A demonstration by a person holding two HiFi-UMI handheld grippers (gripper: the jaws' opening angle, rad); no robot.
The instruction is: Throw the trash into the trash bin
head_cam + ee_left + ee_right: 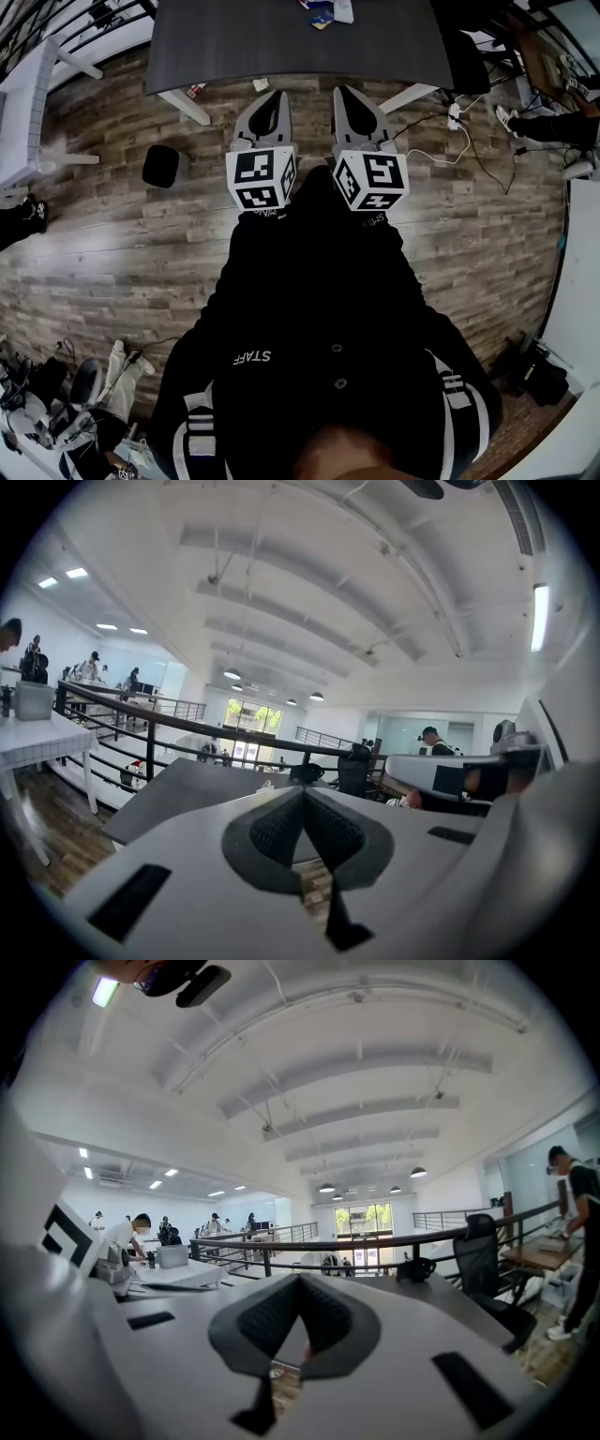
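Trash is left at the table's far edge, unbinned; left gripper and right gripper are held clenched (both empty).

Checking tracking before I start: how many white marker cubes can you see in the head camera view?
2. One white cube with black square markers rides on the left gripper, left of centre. The second cube rides on the right gripper beside it. None seems hidden.

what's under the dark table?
At its near edge: white table legs, a white scrap and a red-and-white item on the wood floor. The tabletop hides everything further in.
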